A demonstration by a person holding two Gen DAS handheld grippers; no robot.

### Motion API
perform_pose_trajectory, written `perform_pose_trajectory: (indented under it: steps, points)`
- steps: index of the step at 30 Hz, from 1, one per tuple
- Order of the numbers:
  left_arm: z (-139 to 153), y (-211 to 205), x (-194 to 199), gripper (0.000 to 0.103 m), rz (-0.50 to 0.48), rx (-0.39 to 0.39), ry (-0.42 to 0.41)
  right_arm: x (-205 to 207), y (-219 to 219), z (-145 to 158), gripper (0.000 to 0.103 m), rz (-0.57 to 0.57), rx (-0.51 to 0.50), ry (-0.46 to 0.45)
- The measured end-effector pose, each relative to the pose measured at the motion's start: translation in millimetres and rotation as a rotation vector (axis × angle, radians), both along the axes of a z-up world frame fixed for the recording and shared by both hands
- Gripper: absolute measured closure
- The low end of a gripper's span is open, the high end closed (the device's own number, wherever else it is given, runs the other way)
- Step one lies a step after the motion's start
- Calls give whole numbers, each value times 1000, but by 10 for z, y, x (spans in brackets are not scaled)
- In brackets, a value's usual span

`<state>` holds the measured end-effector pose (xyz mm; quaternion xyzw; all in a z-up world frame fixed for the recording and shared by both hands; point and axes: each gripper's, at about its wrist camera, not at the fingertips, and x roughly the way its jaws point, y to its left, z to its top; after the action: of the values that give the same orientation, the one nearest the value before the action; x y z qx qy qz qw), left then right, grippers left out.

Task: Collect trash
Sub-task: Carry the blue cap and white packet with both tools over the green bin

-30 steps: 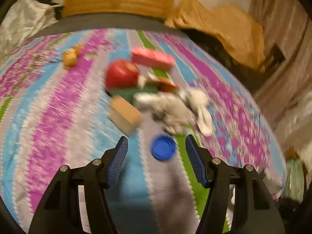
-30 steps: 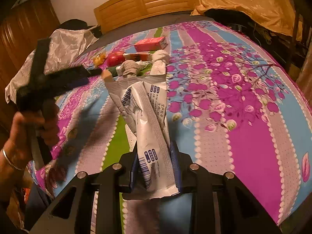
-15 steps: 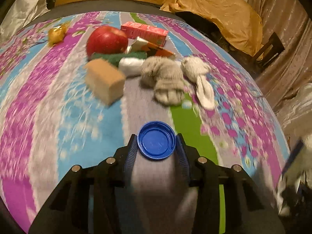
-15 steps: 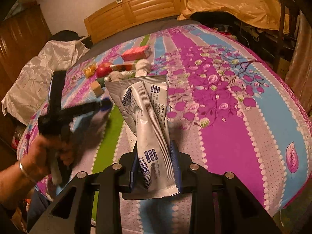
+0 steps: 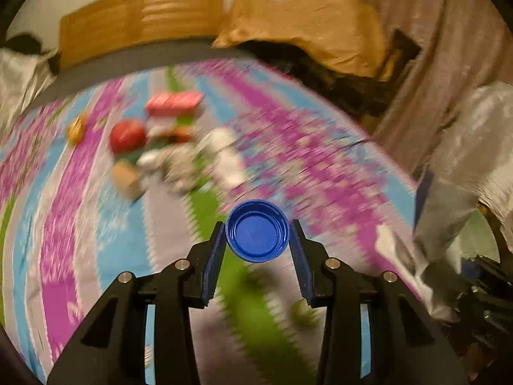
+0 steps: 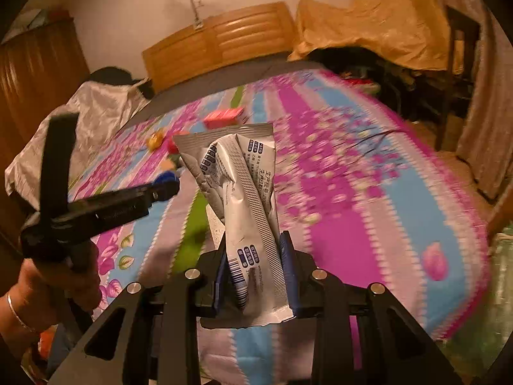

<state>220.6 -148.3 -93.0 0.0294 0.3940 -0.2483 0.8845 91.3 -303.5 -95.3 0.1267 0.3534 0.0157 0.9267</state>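
My left gripper (image 5: 257, 239) is shut on a round blue bottle cap (image 5: 257, 231), held above the striped floral bedspread (image 5: 64, 211). From the right wrist view the same left gripper (image 6: 166, 183) shows at left, gripped by a hand (image 6: 61, 276), the blue cap (image 6: 165, 179) at its tip. My right gripper (image 6: 253, 256) is shut on a crumpled silver wrapper (image 6: 243, 199) printed with dark text, standing upright between the pads. That wrapper (image 5: 426, 234) also shows at the right edge of the left wrist view.
On the bed further back lie a red apple (image 5: 127, 135), a pink carton (image 5: 174, 104), a tan block (image 5: 126, 178), grey socks (image 5: 182, 170) and a small yellow object (image 5: 76, 130). A wooden headboard (image 6: 221, 45) stands behind. A chair (image 6: 461, 73) stands right of the bed.
The left gripper closed on the blue cap and lifted it off the bed, moving right and back. The right gripper rose and drew back with the wrapper still in it.
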Motion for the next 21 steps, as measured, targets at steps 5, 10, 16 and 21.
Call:
perform_pose_trajectory:
  steps: [5,10,16,21]
  points:
    - [361,-641,-186,64,-118,-13,-81,-394,-609,315,72,-131,-28,-43]
    - [644,-1407,-470,64,-262,-30,-145,-851,-1335,631,72,-293,-54,-71]
    - [853,-2254,-859,64,-425,-39,-198,-1420,-2126,871,72,-476,-72,-83]
    - [973,-2842,-1154,64,-532,-43,-233,-1901,-2648,928,72,-602,-93,-69]
